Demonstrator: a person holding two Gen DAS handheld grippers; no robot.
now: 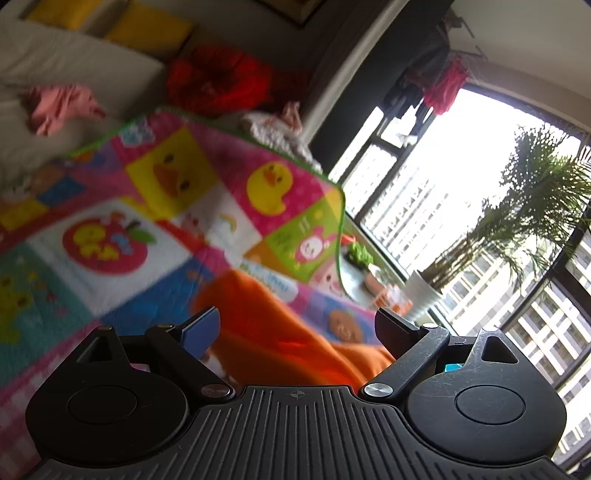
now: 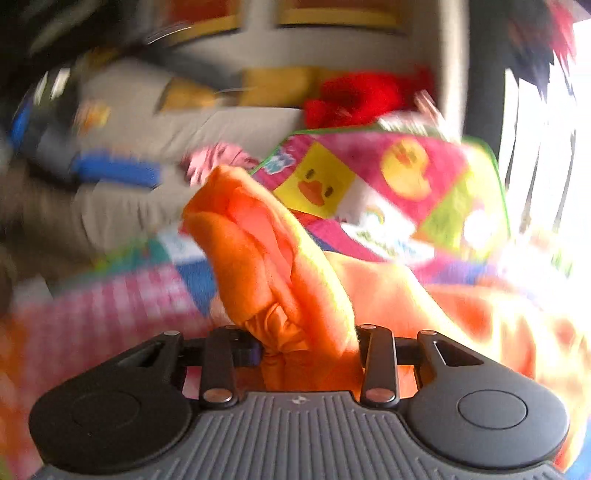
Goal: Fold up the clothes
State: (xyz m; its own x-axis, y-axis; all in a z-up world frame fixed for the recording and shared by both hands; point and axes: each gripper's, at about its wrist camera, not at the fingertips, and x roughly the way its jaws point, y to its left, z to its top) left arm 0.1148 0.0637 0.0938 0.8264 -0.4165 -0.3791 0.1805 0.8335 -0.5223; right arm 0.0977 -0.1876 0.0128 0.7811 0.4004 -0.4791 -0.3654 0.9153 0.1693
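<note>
An orange garment (image 1: 273, 332) lies on a colourful cartoon play mat (image 1: 140, 206). My left gripper (image 1: 295, 328) hangs above it with its jaws spread wide; nothing sits between the blue pad (image 1: 201, 328) and the black one. In the right wrist view, a bunched fold of the same orange garment (image 2: 273, 254) stands up from between the jaws of my right gripper (image 2: 306, 350), which is shut on it. The rest of the garment spreads to the right over the mat (image 2: 369, 177). The right view is blurred.
A beige sofa (image 1: 74, 62) with yellow cushions (image 1: 147, 29) runs behind the mat. A pink garment (image 1: 59, 107) and a red one (image 1: 218, 77) lie on it. A large window with a potted palm (image 1: 517, 229) fills the right. The other gripper's blue pad (image 2: 114, 170) shows at left.
</note>
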